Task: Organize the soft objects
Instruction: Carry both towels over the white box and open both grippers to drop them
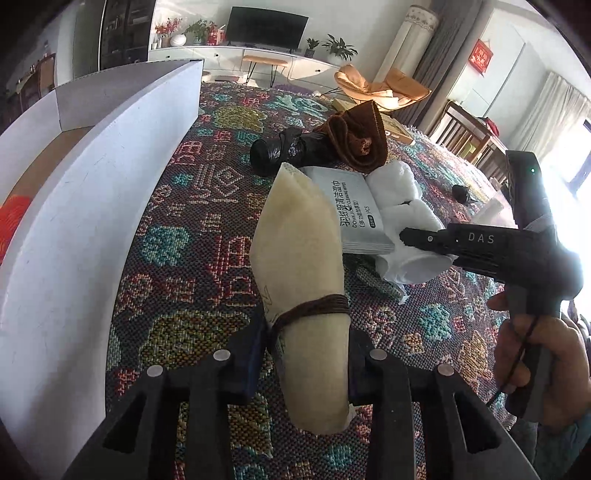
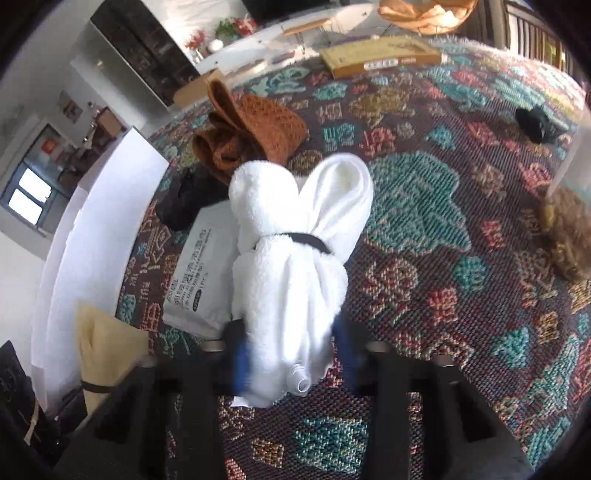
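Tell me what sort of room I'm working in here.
Most likely a home living room: a flat television on a long white media cabinet, a tan lounge chair nearby, and potted plants along the wall.

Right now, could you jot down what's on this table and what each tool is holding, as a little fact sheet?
Surface: patterned cloth
Left gripper: jaws shut on cream roll
Right gripper: jaws shut on white towel
Loose items: wipes pack, brown cloth, black bag
Container: white box, left of the pile
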`<control>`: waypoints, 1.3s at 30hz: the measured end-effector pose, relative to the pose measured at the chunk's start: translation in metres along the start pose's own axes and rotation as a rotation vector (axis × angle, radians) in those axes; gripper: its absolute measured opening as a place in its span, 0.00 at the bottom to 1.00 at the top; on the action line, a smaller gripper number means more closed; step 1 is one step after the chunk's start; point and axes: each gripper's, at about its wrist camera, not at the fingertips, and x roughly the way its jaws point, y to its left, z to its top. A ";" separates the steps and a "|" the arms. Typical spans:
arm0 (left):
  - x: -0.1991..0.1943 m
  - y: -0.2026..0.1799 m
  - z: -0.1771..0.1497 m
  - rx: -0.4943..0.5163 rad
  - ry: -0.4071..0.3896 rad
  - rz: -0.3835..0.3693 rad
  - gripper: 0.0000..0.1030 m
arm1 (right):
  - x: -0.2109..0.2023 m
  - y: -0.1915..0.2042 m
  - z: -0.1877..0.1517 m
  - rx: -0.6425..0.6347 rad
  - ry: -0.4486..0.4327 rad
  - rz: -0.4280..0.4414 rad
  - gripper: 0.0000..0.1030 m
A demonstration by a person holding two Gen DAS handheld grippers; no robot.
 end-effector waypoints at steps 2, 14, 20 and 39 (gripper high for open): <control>-0.016 0.000 0.002 0.007 -0.023 -0.026 0.33 | -0.023 -0.007 -0.008 0.004 -0.053 -0.046 0.25; -0.134 0.051 0.035 -0.038 -0.208 -0.063 0.33 | -0.127 0.061 -0.012 -0.083 -0.186 0.076 0.25; -0.187 0.138 0.032 -0.085 -0.256 0.225 0.34 | -0.107 0.209 -0.035 -0.258 -0.091 0.367 0.26; -0.166 0.097 0.013 -0.033 -0.299 0.163 0.92 | -0.050 0.042 -0.089 -0.198 -0.207 -0.315 0.75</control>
